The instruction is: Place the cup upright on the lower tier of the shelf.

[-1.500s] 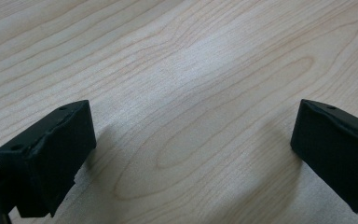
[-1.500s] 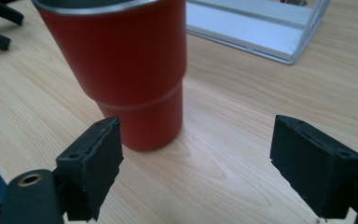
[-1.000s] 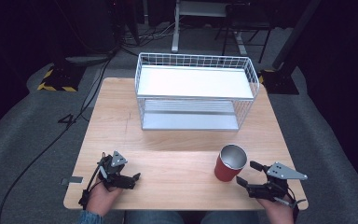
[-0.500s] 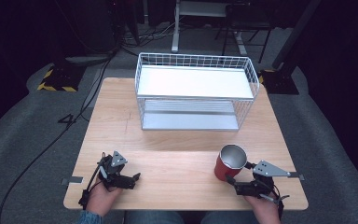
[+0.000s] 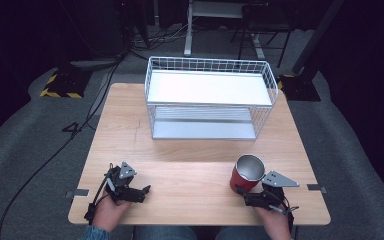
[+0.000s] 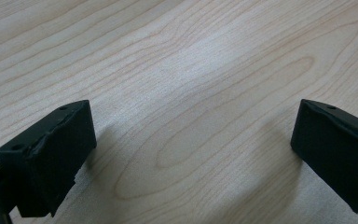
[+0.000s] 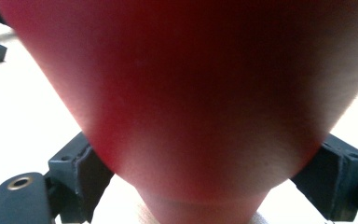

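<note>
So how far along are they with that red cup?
Early on. Nothing looks finished: the red cup stands upright on the table, and the white wire rack holds nothing. In hand: the right gripper has its jaws on either side of the cup's base; whether they grip it, I cannot tell. The left gripper rests open on the wood. Lifting and placing the cup is still to come.
</note>
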The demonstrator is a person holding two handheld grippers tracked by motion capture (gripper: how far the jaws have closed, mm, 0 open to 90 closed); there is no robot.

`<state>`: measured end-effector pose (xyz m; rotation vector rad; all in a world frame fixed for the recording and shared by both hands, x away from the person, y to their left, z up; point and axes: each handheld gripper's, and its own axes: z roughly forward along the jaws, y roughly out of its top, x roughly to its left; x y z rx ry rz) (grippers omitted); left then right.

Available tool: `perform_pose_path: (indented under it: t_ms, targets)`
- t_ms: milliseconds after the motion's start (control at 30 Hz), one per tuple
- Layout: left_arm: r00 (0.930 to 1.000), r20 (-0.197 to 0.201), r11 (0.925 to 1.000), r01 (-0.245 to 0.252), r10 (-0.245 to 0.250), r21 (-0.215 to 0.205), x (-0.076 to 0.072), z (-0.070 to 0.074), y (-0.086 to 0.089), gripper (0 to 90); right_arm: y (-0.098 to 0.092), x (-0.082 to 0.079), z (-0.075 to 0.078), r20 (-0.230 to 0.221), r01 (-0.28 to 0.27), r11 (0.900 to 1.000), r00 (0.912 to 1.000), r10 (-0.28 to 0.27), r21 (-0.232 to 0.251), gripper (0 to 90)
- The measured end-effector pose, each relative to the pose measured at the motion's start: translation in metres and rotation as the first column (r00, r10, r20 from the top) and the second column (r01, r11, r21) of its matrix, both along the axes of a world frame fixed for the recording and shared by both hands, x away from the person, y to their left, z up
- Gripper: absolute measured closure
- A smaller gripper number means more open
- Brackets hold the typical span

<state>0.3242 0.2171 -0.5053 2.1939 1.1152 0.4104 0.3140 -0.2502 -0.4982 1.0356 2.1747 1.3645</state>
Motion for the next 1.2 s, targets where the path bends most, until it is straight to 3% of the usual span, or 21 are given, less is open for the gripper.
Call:
perform_pose_path:
  t_ms: [267,933,1200]
  targets:
    - [1.0,0.0,1.0,0.0,0.0,0.0,0.0,0.0,0.0,0.4,0.004,0.0,-0.001,0.012,0.024,1.0,0.9997,-0.024,-0.01,15.6]
    - [1.0,0.0,1.0,0.0,0.0,0.0,0.0,0.0,0.0,0.4,0.006,-0.001,0.001,0.021,0.025,0.999,0.9995,-0.024,-0.04,16.7]
    - [1.0,-0.001,1.0,-0.005,0.005,-0.003,-0.001,0.0,0.0,0.5,0.011,0.002,0.006,0.002,0.016,0.998,0.9999,-0.016,-0.065,16.8]
